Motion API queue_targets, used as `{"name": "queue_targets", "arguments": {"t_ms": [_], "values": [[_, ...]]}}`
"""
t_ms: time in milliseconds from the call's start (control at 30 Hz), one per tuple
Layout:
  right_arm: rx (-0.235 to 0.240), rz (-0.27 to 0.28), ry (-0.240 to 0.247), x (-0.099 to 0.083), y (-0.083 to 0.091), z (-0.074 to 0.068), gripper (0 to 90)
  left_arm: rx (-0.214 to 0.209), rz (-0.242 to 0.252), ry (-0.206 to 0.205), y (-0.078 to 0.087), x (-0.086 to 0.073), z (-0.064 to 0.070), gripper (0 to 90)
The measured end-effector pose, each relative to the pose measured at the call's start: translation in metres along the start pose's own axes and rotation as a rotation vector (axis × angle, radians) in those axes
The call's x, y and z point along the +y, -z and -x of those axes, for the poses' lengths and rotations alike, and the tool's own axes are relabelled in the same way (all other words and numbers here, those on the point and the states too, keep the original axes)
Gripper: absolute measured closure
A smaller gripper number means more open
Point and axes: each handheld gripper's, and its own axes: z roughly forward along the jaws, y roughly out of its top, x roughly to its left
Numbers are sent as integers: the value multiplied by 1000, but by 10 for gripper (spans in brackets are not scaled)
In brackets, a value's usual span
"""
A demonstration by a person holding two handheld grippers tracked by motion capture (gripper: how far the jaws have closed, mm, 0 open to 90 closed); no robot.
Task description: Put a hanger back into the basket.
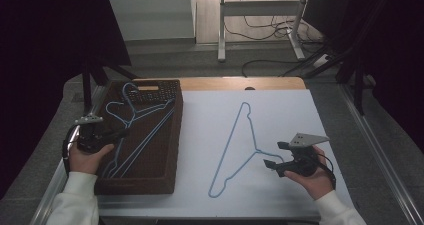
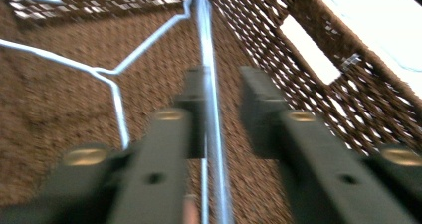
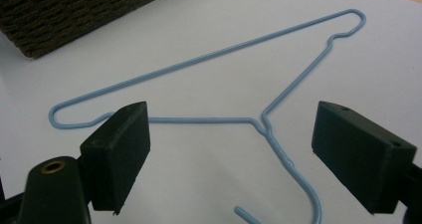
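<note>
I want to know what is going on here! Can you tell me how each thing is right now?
Left gripper: jaws open, astride a hanger wire in the basket.
Right gripper: jaws wide open, over the hook of the loose hanger.
Loose hanger: flat on the white mat, not held.
Basket: on the table, open top, holds hangers.
Basket hangers: lying in the basket, overlapping.
White mat: spread flat.

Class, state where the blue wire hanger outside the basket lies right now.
In the high view, the blue hanger lies flat on the white sheet, right of the brown basket, its hook beside the open right gripper.
</note>
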Motion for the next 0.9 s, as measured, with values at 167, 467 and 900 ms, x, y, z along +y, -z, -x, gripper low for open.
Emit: {"name": "queue_targets", "arguments": {"t_ms": [167,467,900], "values": [[-1,-3,1,0,0,0,155,-10,9,-25,5,5,6,350],[-1,-5,-1,0,-1,0,153,-180,21,-161,11,20,53,233],[0,-3,0,0,0,0,154,-293,0,-230,-2,20,99,216]]}}
